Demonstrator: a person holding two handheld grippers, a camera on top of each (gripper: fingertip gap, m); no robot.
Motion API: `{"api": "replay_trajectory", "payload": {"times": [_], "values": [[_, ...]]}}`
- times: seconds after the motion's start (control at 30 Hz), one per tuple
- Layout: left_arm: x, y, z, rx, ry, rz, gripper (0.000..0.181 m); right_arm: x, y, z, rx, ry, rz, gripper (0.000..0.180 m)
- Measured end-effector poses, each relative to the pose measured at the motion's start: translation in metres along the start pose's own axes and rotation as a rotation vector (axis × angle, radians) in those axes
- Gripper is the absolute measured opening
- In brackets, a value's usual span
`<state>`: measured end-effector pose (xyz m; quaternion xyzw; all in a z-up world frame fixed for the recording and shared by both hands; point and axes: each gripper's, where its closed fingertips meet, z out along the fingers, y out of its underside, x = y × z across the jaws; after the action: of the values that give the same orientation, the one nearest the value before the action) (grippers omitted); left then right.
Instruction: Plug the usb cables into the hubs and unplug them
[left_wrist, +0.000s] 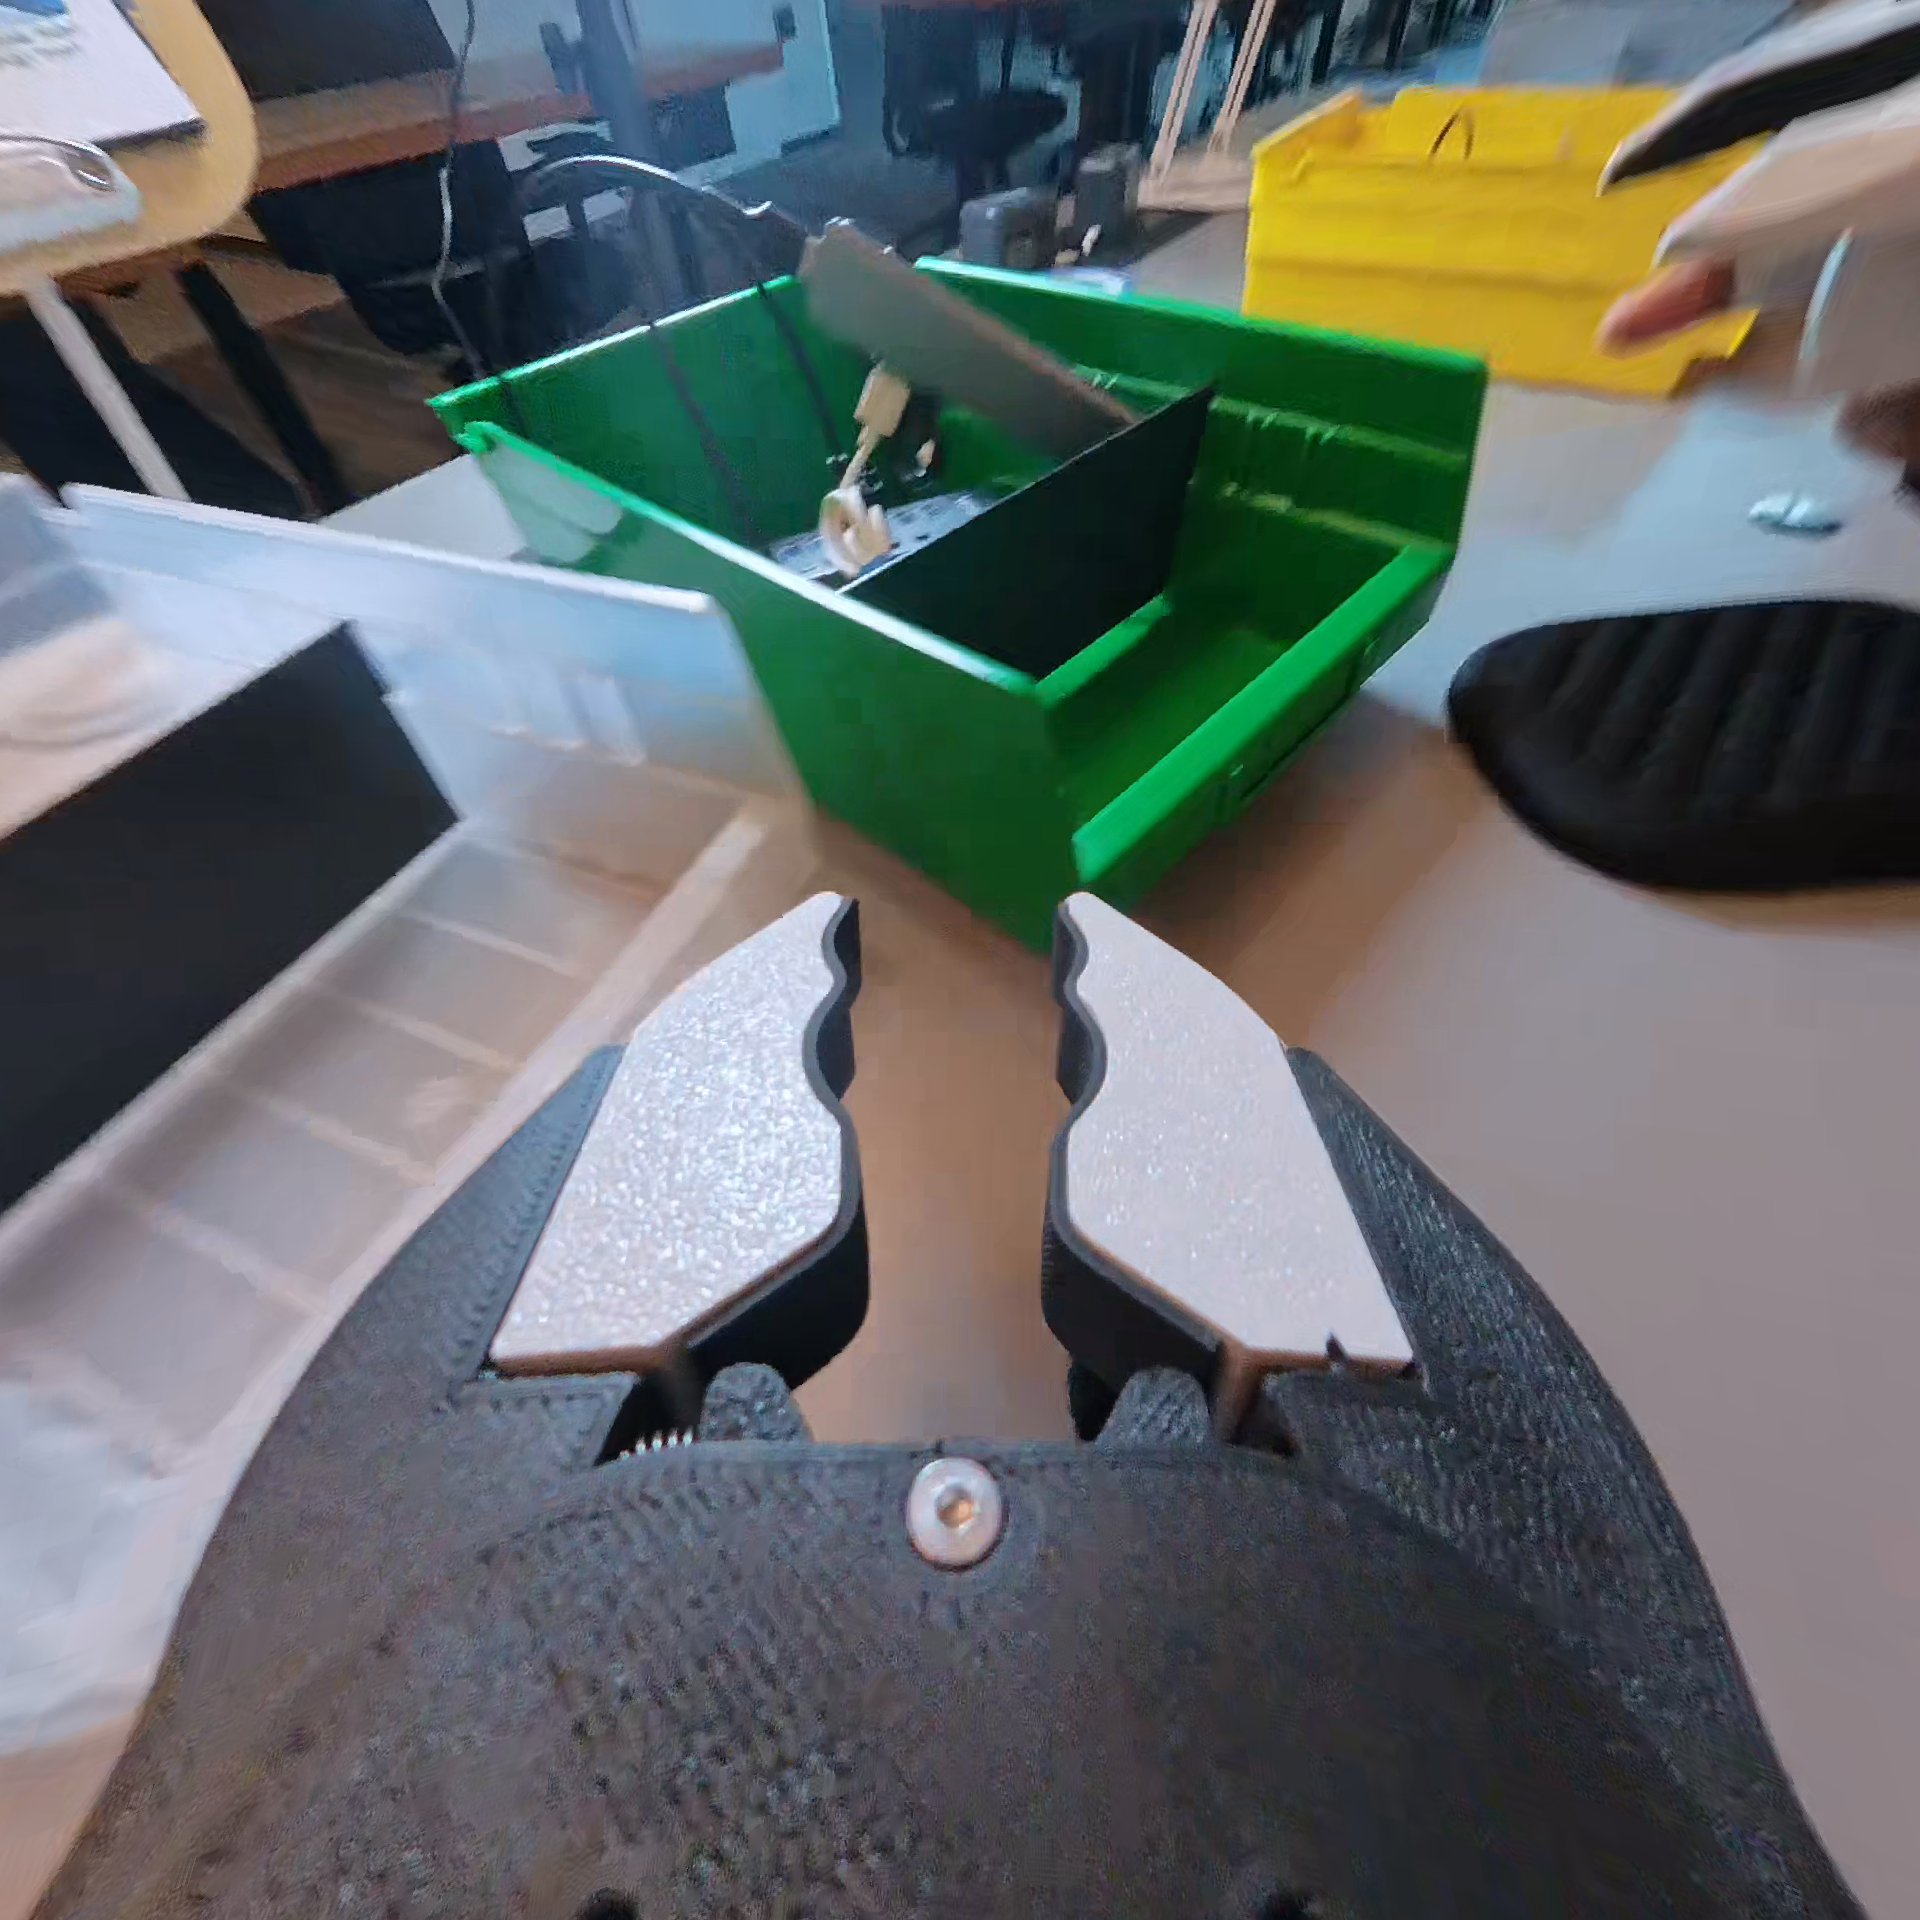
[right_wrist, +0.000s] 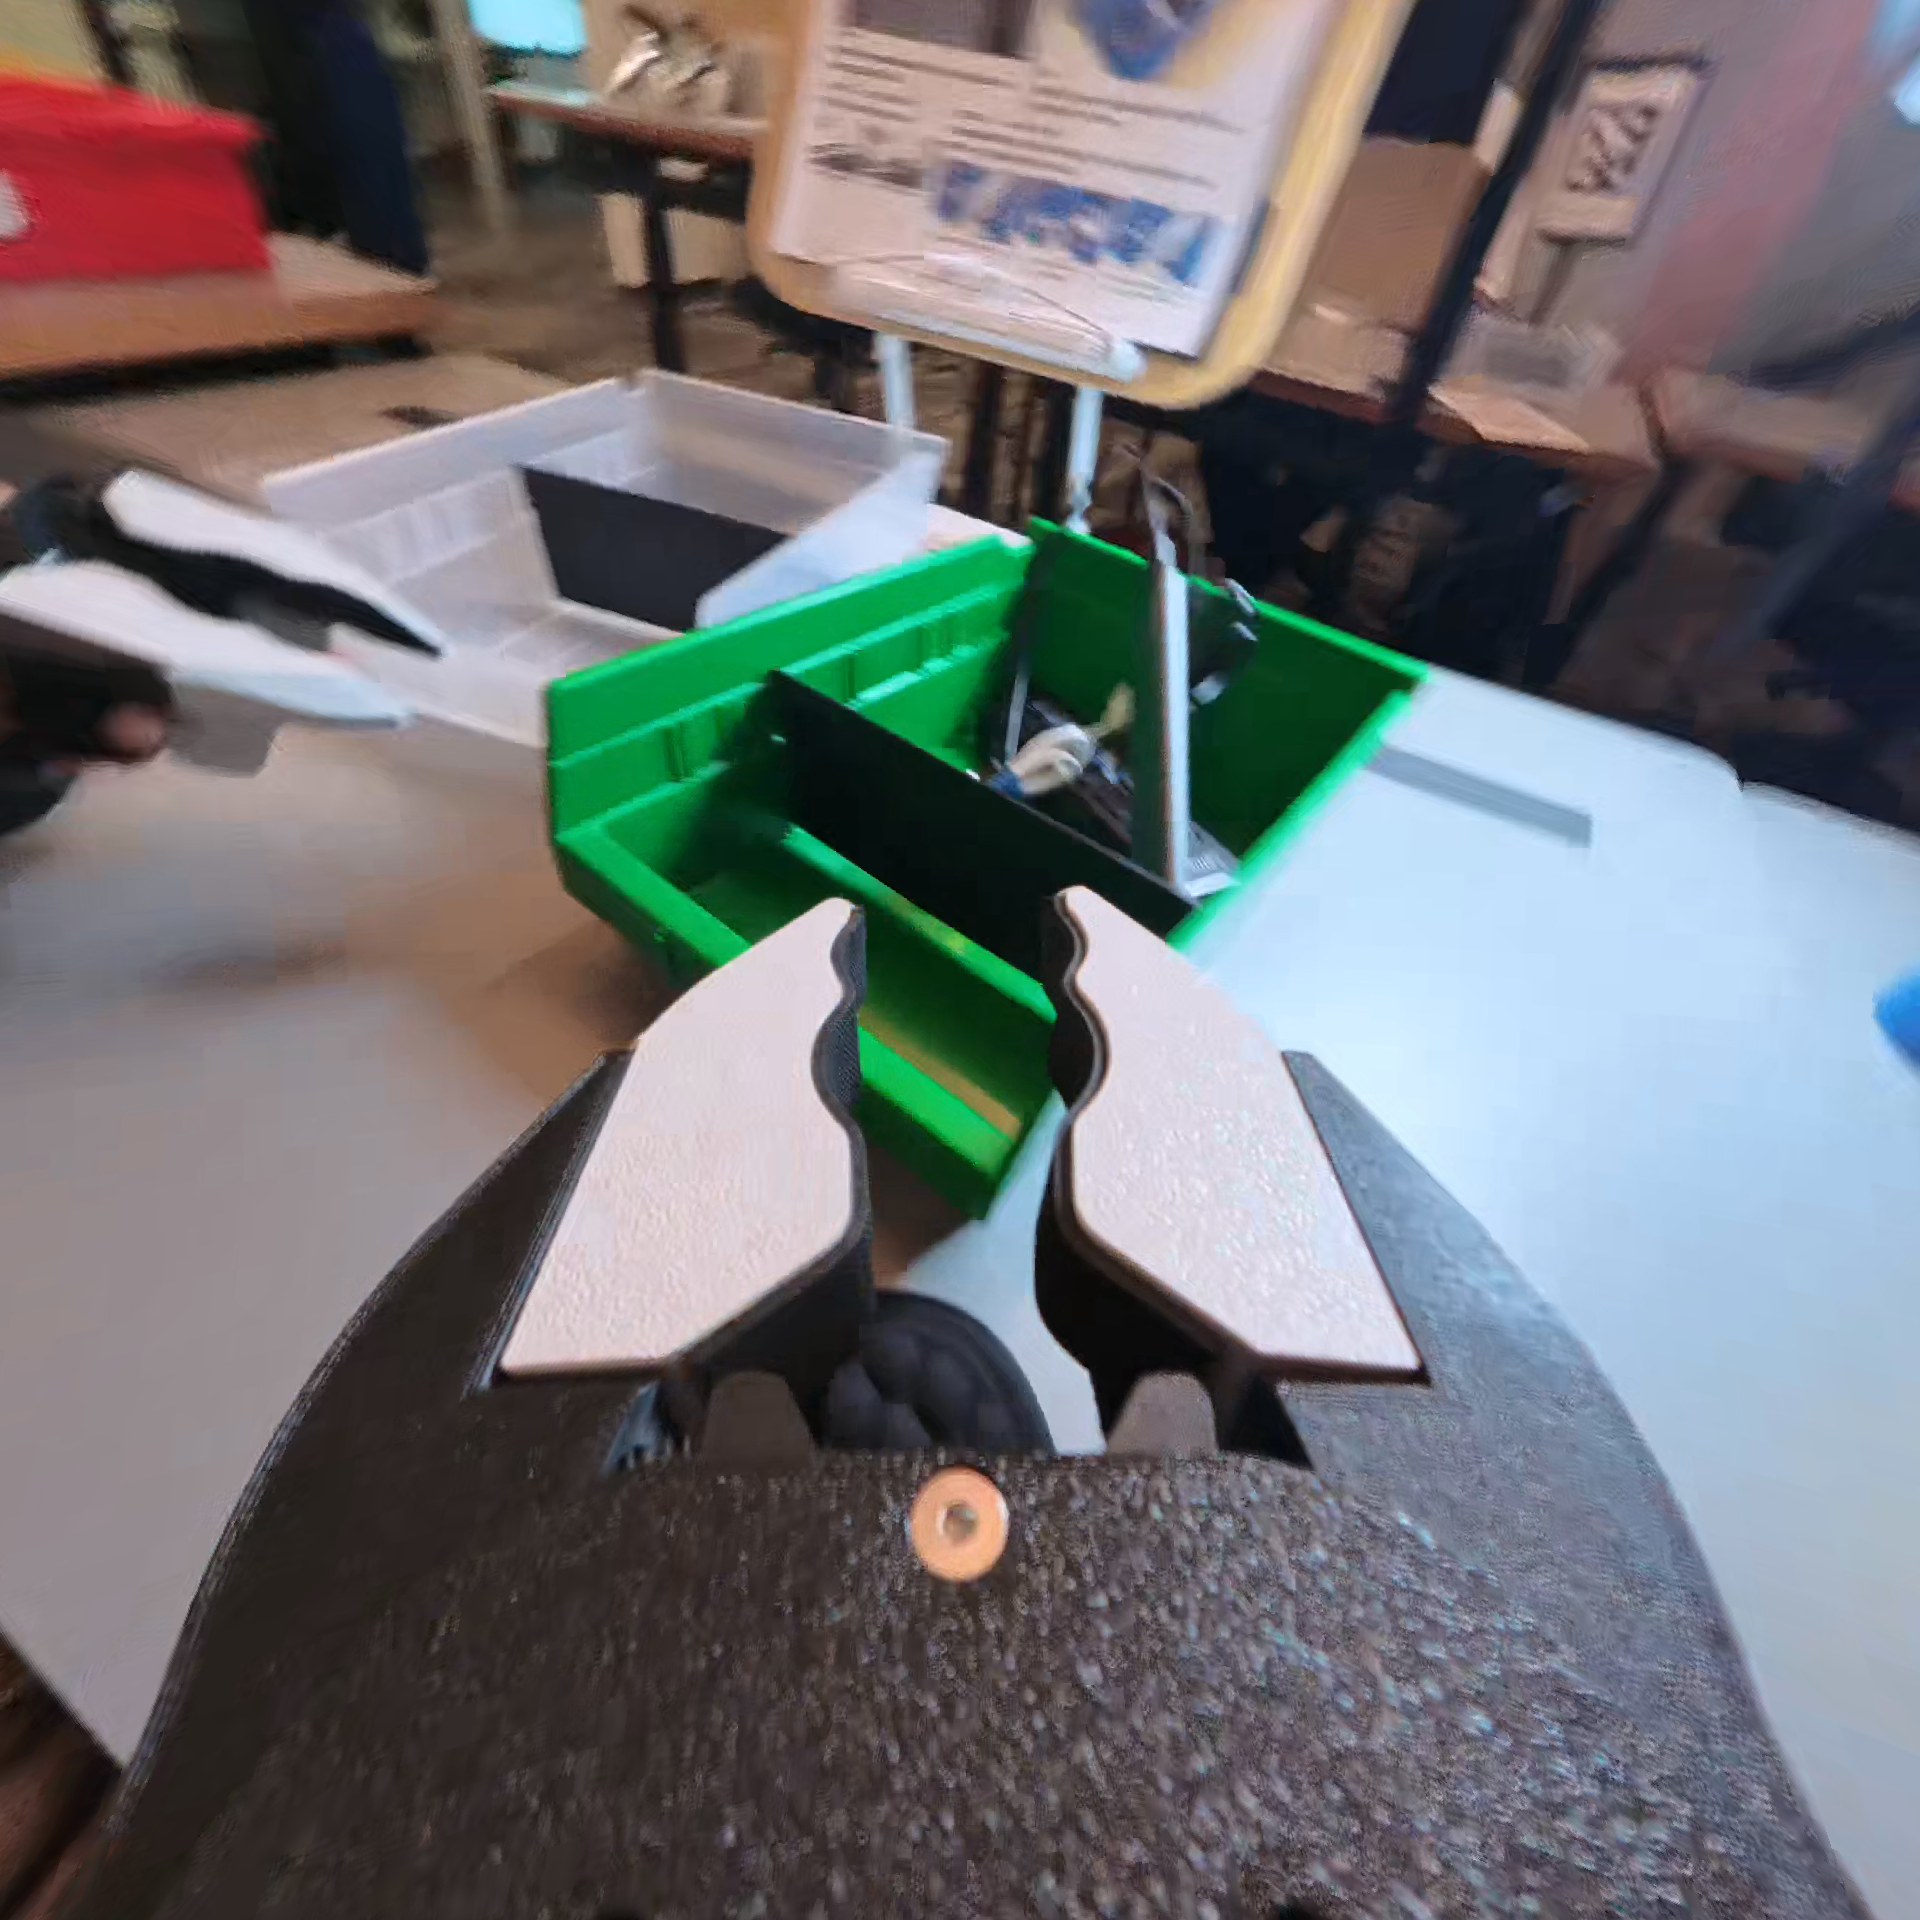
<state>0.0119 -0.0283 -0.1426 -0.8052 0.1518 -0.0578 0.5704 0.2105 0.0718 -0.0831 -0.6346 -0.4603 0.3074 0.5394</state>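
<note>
Grey tabletop (right_wrist: 1558, 1039), green bin (left_wrist: 935, 748) w/ cables (left_wrist: 852, 520) ahead of both grippers' parted fingers (left_wrist: 727, 1122)

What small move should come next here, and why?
Probably bring the right gripper forward over the black divider into the green bin's far compartment, where the white cable lies. Both it and the left gripper are open, empty and short of the bin.

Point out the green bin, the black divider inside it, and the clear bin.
green bin (left_wrist: 914, 769), left wrist view, near outer wall.
black divider (left_wrist: 1049, 561), left wrist view, middle of its face.
clear bin (right_wrist: 727, 436), right wrist view, far wall.
</note>
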Motion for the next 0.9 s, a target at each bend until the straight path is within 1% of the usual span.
{"api": "replay_trajectory", "payload": {"times": [0.07,0.13,0.17,0.2,0.23,0.27,0.3,0.33,0.37,0.5,0.53,0.6,0.63,0.67,0.77,0.9], "values": [[0.015,-0.003,0.022,0.014,0.002,-0.044,0.045,0.015,0.022,-0.001,-0.040,0.028,0.088,0.041],[0.019,-0.006,0.047,-0.002,-0.020,-0.070,0.053,0.016,0.040,0.012,-0.107,-0.005,0.114,0.048],[0.016,-0.008,0.058,-0.008,-0.045,-0.081,0.053,0.016,0.046,0.021,-0.132,-0.027,0.127,0.049],[0.011,-0.011,0.068,-0.008,-0.078,-0.085,0.048,0.018,0.051,0.030,-0.154,-0.039,0.145,0.049],[0.007,-0.012,0.076,-0.007,-0.103,-0.082,0.039,0.021,0.056,0.038,-0.175,-0.039,0.154,0.049],[0.007,-0.011,0.084,-0.011,-0.108,-0.080,0.044,0.026,0.061,0.046,-0.202,-0.027,0.145,0.046],[0.007,-0.010,0.089,-0.011,-0.117,-0.089,0.047,0.031,0.066,0.052,-0.229,-0.003,0.121,0.040],[0.006,-0.010,0.091,-0.009,-0.135,-0.088,0.043,0.035,0.070,0.057,-0.237,0.021,0.099,0.029],[0.006,-0.009,0.091,-0.016,-0.153,-0.061,0.037,0.038,0.070,0.059,-0.218,0.051,0.093,0.027],[0.008,-0.009,0.089,-0.042,-0.174,-0.007,0.033,0.042,0.070,0.056,-0.226,0.131,-0.013,0.022],[0.008,-0.010,0.088,-0.038,-0.179,0.003,0.026,0.041,0.071,0.054,-0.229,0.145,-0.038,0.022],[0.011,-0.015,0.082,-0.015,-0.173,0.034,0.022,0.039,0.070,0.048,-0.206,0.146,-0.053,0.021],[0.014,-0.019,0.078,0.000,-0.165,0.048,0.022,0.038,0.067,0.044,-0.174,0.134,-0.030,0.020],[0.018,-0.023,0.074,0.016,-0.158,0.060,0.022,0.037,0.062,0.039,-0.141,0.132,-0.007,0.019],[0.035,-0.039,0.059,0.062,-0.152,0.119,0.021,0.038,0.042,0.018,-0.057,0.191,-0.032,0.014],[0.043,-0.067,0.034,0.134,-0.166,0.179,0.020,0.028,0.013,-0.007,0.047,0.232,-0.059,0.013]]}}
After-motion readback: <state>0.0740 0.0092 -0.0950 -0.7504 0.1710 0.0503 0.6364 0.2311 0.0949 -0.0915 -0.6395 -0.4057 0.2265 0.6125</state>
